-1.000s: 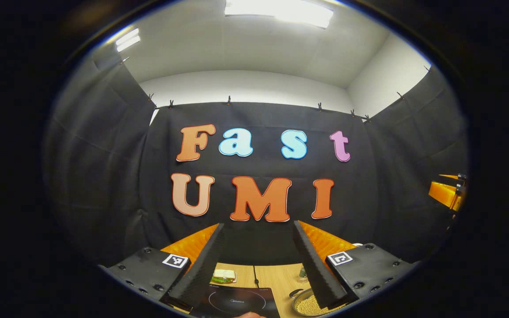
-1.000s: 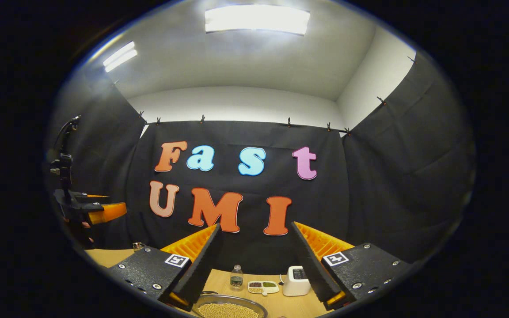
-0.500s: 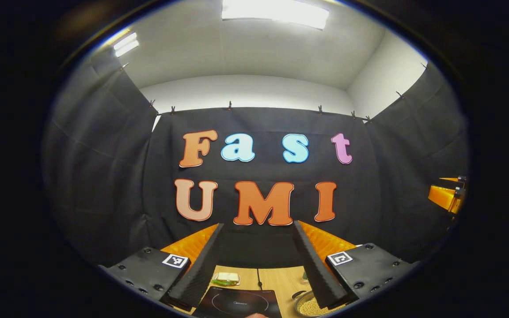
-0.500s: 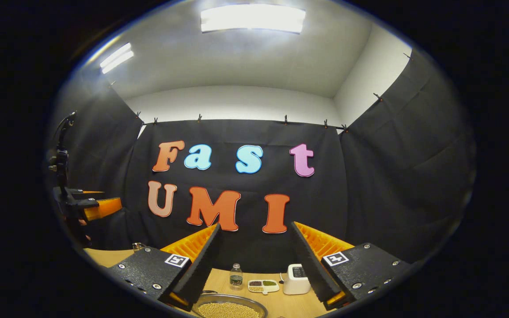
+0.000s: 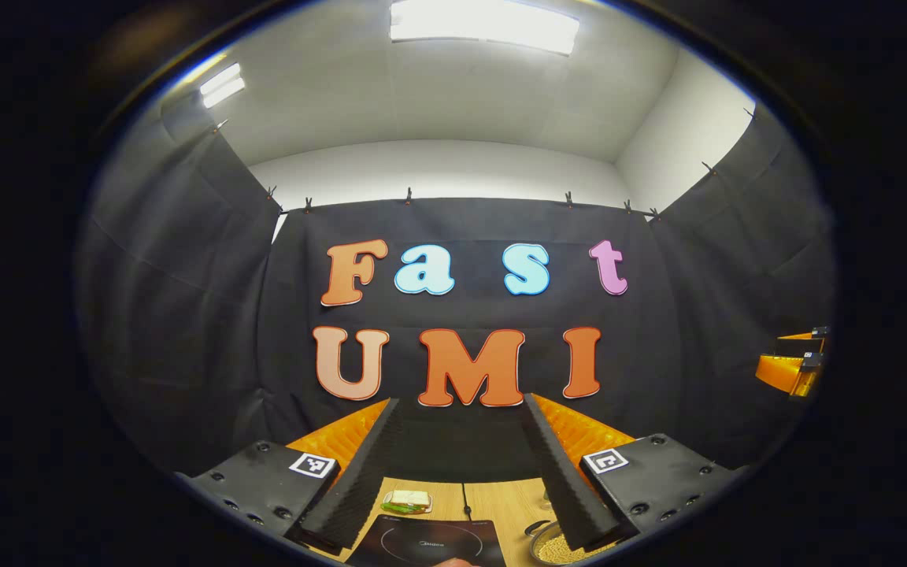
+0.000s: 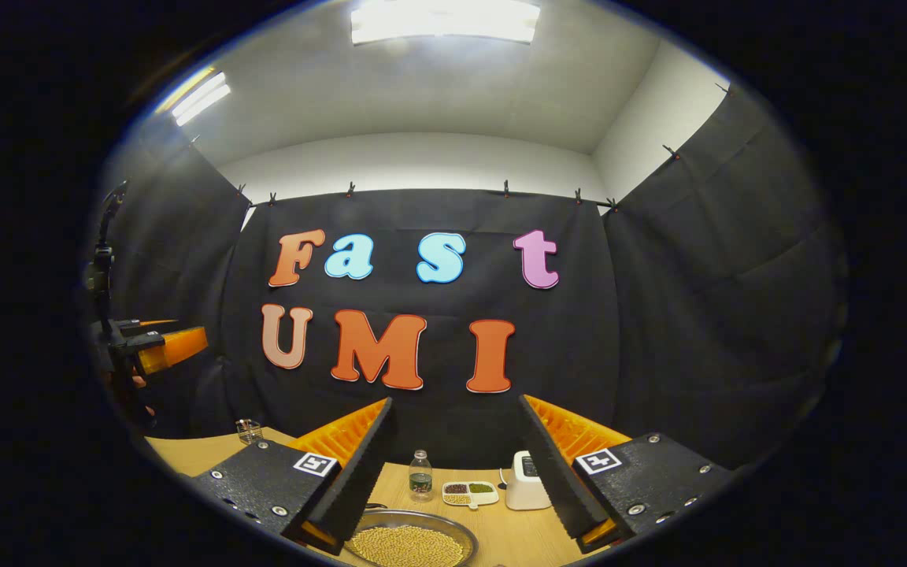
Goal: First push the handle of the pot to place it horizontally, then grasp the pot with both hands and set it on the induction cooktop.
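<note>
Hovering level above the table (image 6: 516, 535), the 2 grippers — left gripper (image 5: 461, 472), right gripper (image 6: 453, 468) — gape, holding nothing.

1. My left gripper (image 5: 461, 465) hangs above the table (image 5: 501, 500), jaws apart, nothing between them.
2. My right gripper (image 6: 457, 465) likewise.
3. Behind the pot (image 6: 410, 543), a bottle (image 6: 420, 476), divided dish (image 6: 469, 493) and white appliance (image 6: 523, 491) crowd the far edge.
</note>
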Demonstrator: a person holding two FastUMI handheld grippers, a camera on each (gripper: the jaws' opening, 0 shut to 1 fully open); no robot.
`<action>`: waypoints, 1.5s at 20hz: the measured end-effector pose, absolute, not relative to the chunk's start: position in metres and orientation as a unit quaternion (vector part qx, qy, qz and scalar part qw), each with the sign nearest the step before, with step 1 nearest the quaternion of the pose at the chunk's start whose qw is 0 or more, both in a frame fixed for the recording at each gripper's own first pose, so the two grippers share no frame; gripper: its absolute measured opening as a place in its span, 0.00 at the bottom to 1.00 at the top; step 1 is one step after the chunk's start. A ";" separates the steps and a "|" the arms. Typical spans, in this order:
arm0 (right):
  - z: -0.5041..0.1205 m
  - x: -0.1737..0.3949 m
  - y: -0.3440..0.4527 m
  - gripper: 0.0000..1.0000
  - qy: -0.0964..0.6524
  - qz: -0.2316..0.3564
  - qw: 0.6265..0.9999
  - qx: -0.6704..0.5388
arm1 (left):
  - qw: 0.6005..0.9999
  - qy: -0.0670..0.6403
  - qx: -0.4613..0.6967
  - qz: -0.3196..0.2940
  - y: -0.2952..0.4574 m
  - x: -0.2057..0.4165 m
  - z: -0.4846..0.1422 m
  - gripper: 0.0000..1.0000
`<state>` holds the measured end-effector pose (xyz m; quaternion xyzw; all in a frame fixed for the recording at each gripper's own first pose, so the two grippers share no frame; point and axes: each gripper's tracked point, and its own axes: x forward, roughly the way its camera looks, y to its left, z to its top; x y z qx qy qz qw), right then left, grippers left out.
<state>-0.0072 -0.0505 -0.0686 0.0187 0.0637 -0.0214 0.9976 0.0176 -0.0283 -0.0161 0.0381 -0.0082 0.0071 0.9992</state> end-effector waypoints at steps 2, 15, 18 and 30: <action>-0.075 -0.007 -0.051 0.95 0.070 -0.023 0.997 0.017 | 0.999 -0.012 0.039 0.011 -0.026 0.018 -0.017 1.00; -0.145 -0.010 -0.040 0.91 0.138 -0.004 0.990 0.020 | 0.999 -0.016 0.040 0.015 -0.023 0.023 -0.031 1.00; -0.176 -0.011 -0.040 0.86 0.166 -0.004 0.986 0.014 | 0.999 -0.012 0.040 0.017 -0.019 0.022 -0.035 1.00; -0.304 -0.043 -0.005 0.37 0.312 0.038 0.948 0.047 | 0.999 0.019 0.039 0.022 -0.010 0.027 -0.069 0.99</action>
